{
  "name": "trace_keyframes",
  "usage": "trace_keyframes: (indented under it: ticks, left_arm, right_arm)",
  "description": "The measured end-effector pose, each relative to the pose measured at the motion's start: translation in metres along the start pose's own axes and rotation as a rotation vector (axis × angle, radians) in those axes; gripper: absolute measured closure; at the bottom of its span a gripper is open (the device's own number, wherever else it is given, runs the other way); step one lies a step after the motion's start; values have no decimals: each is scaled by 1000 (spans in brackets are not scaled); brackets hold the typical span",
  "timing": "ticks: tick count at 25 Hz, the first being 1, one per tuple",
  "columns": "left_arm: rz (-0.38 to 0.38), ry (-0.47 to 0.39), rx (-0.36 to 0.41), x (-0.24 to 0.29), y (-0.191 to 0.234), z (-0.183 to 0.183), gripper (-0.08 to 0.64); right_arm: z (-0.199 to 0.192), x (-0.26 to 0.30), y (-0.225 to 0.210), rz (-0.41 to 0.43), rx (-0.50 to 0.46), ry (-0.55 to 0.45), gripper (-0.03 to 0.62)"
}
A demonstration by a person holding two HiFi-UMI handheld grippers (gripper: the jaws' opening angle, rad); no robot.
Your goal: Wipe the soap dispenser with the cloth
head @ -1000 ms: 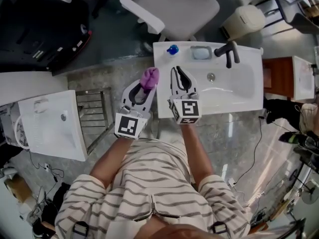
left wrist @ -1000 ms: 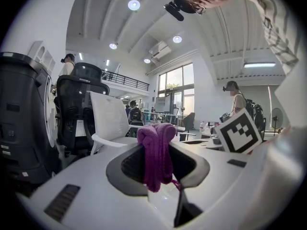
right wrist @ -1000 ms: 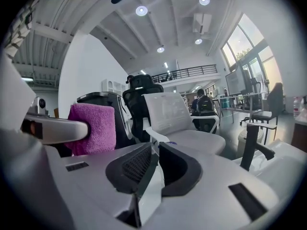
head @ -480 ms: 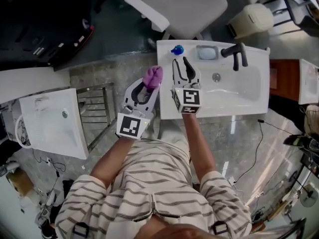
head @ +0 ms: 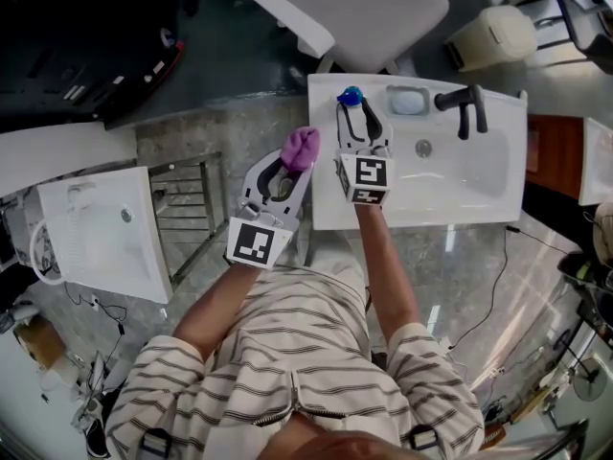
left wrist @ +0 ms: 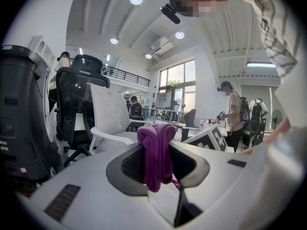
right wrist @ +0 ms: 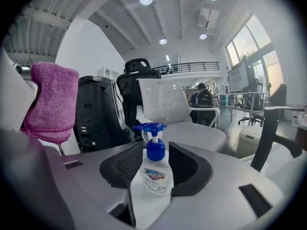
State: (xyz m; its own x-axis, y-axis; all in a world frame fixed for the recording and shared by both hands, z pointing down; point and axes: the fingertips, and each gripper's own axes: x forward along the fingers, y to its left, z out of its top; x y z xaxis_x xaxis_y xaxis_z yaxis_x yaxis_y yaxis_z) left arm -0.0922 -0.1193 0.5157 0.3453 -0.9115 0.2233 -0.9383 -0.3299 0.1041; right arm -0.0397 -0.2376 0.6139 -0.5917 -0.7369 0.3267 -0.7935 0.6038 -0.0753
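Observation:
The soap dispenser (head: 350, 96), a clear bottle with a blue pump, stands on the back left corner of the white sink (head: 330, 209). My right gripper (head: 357, 115) reaches over the sink rim, and its jaws are opening with the bottle (right wrist: 156, 174) standing between the black pads (right wrist: 122, 166); I see no pad pressing on it. To the left of the sink, my left gripper (head: 287, 166) is shut on a folded purple cloth (head: 301, 148), which sticks up from the jaws (left wrist: 157, 152). The cloth (right wrist: 50, 102) also shows at the left of the right gripper view.
A black faucet (head: 462, 103) and a soap dish (head: 409, 100) sit on the sink's back rim. A white office chair (head: 364, 12) stands behind the sink, and a bin (head: 493, 34) is to its right. A second white basin (head: 96, 238) and a metal rack (head: 187, 218) are on the left.
My right gripper has moved forward and down to the sink's back left corner, and its jaws have spread so that they now flank the dispenser. The left gripper has stayed put with the cloth.

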Motion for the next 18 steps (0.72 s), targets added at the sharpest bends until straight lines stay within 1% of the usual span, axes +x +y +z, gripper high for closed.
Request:
trace_keyframes:
  ticks: [8,10,18]
  left_arm:
    - [3,16,-21,0,2,-6,443]
    - [3,18,-18,1,2,-8,442]
    - [7,14,-7,0,1,-8,443]
  right_arm:
    - [-1,12,0,47,-63,3,451]
    - [-2,14,2,57,-75,8,465]
    - [-2,14,-1,53,-56,32,462]
